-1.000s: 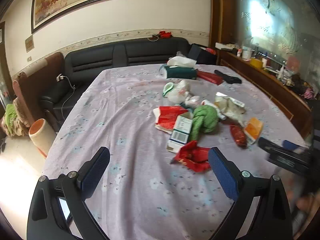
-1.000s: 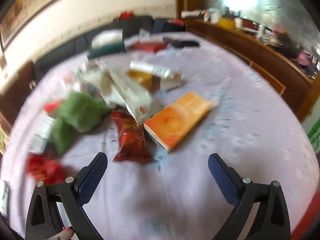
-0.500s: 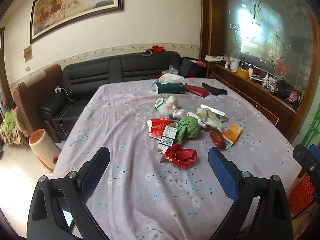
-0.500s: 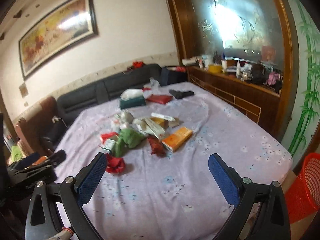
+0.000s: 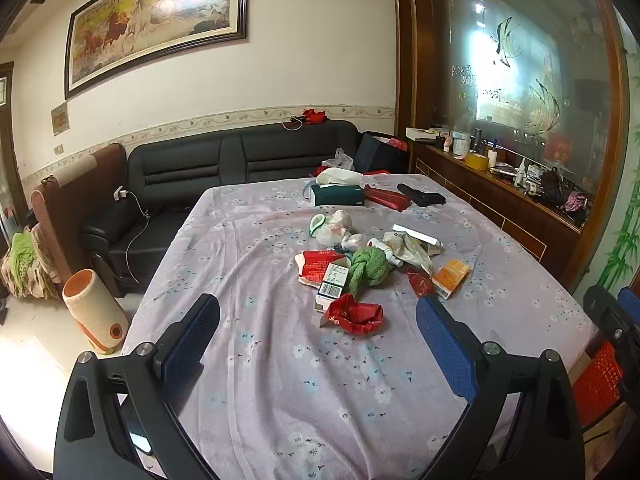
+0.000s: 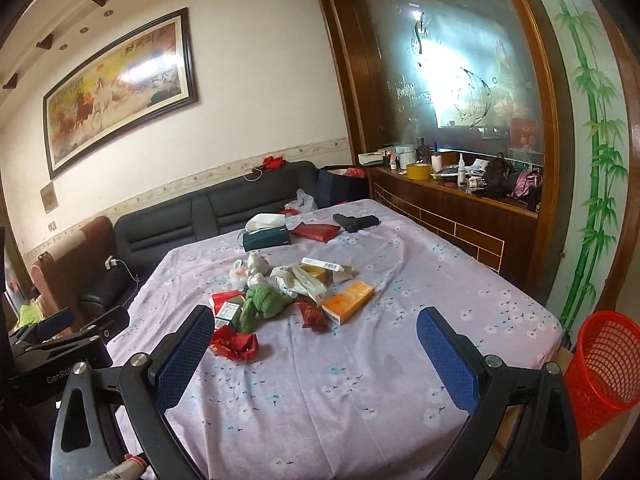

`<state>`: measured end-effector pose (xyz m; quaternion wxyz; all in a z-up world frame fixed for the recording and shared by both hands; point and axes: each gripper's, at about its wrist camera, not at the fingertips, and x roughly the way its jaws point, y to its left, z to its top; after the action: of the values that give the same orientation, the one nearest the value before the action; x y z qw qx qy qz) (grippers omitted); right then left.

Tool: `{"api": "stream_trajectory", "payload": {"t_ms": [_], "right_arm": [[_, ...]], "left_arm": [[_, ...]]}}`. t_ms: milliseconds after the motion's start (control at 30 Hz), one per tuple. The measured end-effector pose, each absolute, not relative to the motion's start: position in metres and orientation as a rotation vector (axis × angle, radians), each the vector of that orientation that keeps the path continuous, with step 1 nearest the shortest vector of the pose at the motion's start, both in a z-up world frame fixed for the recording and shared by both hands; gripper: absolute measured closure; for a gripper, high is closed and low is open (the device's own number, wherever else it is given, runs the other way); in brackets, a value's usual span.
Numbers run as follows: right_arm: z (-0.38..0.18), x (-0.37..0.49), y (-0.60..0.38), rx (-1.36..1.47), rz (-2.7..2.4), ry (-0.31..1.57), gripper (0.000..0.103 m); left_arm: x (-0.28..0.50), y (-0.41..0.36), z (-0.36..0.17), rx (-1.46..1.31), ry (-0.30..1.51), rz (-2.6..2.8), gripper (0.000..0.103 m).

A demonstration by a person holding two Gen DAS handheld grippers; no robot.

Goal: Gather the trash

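Two grippers, both spread wide and holding nothing, hang over the near end of the table.

Left gripper (image 5: 318,332) and right gripper (image 6: 316,338) both face the trash pile (image 5: 372,268) at the middle of the table (image 6: 360,392). Nearest in the pile lies a red wrapper (image 5: 354,314); behind it sit a green cloth (image 6: 262,304) and an orange box (image 6: 348,302). A red basket (image 6: 604,364) stands on the floor off the table's right corner.

Right tongs (image 6: 316,354) gape above table (image 6: 460,280); trash pile (image 6: 288,296) apparently untouched.
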<state>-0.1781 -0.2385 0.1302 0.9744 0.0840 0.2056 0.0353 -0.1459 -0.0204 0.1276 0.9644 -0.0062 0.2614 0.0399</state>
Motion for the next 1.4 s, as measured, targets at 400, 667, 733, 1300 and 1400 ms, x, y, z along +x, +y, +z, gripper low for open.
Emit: {"api": "stream_trajectory", "payload": {"t_ms": [400, 667, 733, 1300, 1400], "right_arm": [[0.131, -0.184, -0.237, 0.147, 0.047, 0.4, 0.001], [0.128, -0.185, -0.237, 0.142, 0.05, 0.404, 0.001], [0.128, -0.185, -0.236, 0.139, 0.052, 0.403, 0.001], [0.128, -0.182, -0.232, 0.134, 0.077, 0.402, 0.001], [0.128, -0.183, -0.232, 0.134, 0.079, 0.4, 0.0]], "left_arm": [[-0.149, -0.012, 0.123, -0.024, 0.543, 0.091, 0.005], [-0.147, -0.008, 0.118, -0.025, 0.56, 0.091, 0.005], [-0.147, -0.008, 0.116, -0.022, 0.557, 0.092, 0.005], [-0.149, -0.011, 0.115, -0.021, 0.56, 0.088, 0.005], [-0.148, -0.012, 0.116, -0.017, 0.559, 0.088, 0.005]]}}
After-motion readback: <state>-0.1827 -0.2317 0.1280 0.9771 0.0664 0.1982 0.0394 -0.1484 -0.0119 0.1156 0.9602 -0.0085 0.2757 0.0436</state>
